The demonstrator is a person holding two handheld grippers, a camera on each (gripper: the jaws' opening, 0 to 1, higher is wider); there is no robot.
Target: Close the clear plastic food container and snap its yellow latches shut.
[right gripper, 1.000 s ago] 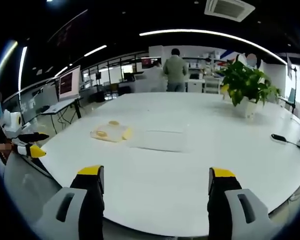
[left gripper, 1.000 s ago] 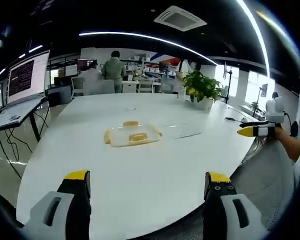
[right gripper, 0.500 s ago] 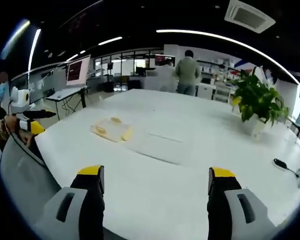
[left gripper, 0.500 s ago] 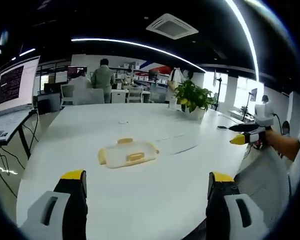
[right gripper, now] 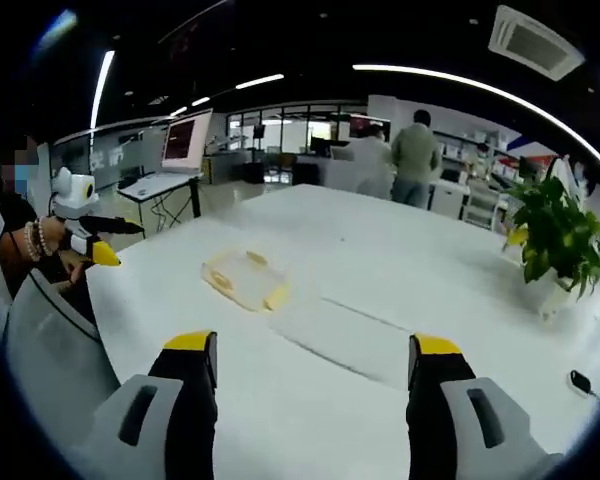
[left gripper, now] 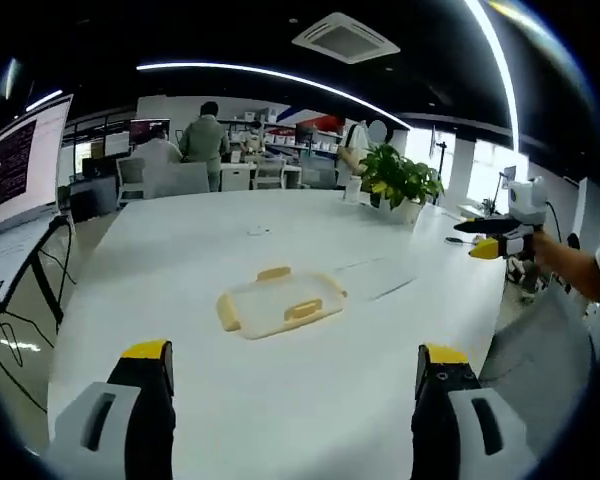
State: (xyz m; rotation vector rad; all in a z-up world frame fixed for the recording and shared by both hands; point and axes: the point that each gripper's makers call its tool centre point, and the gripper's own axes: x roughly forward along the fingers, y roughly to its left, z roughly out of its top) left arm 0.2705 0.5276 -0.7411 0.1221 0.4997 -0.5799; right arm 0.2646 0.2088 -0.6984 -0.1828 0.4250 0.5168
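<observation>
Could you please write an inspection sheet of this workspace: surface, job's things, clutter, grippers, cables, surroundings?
Surface: white table, large and mostly bare.
Job's things: clear container with yellow latches lies flat mid-table; a clear flat sheet lies beside it, possibly the lid.
Clutter: potted plant near the far edge; small dark item near the table's edge.
Grippers: left gripper and right gripper both open, holding nothing, short of the container.
Cables: some hang under a side desk.
Surroundings: open office, monitor, people standing at the back.
</observation>
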